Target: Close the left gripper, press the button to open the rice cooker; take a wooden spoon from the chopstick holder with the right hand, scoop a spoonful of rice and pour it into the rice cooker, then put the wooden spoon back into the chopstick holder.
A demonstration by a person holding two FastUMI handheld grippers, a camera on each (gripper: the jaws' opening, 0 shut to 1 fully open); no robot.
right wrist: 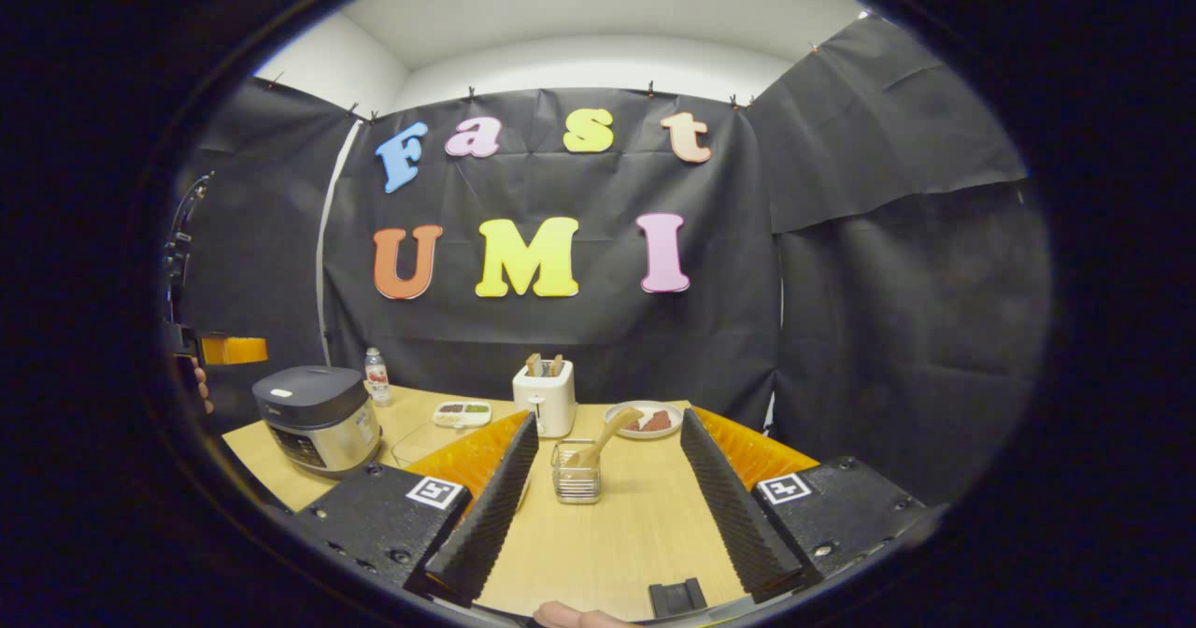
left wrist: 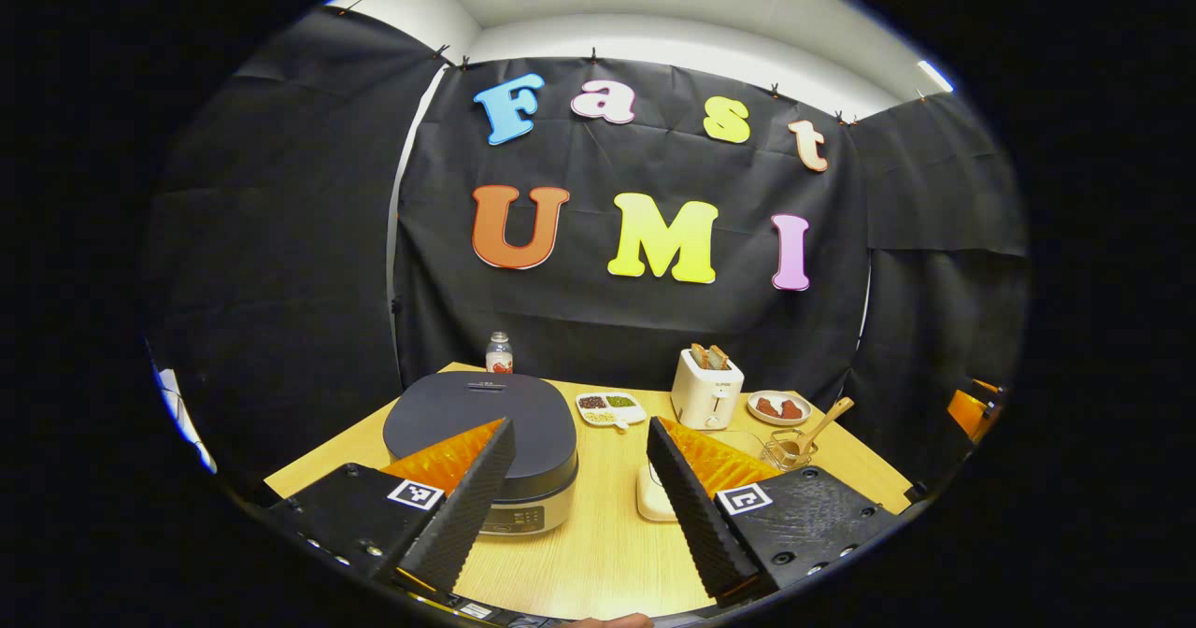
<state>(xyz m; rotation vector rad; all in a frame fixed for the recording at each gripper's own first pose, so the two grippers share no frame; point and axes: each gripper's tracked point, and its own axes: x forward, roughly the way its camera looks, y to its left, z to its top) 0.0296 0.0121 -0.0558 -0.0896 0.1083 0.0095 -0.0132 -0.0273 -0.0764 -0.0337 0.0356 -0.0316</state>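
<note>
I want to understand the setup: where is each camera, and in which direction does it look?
Left gripper view: rides the left gripper, above the table's near edge, facing the closed rice cooker; own open fingers show.
Right gripper view: rides the right gripper, facing the chopstick holder with the wooden spoon; own open fingers show.
Shared: cooker, toaster, holder.

text: none legible | rice cooker (left wrist: 486,432) panel: too small to read
</note>
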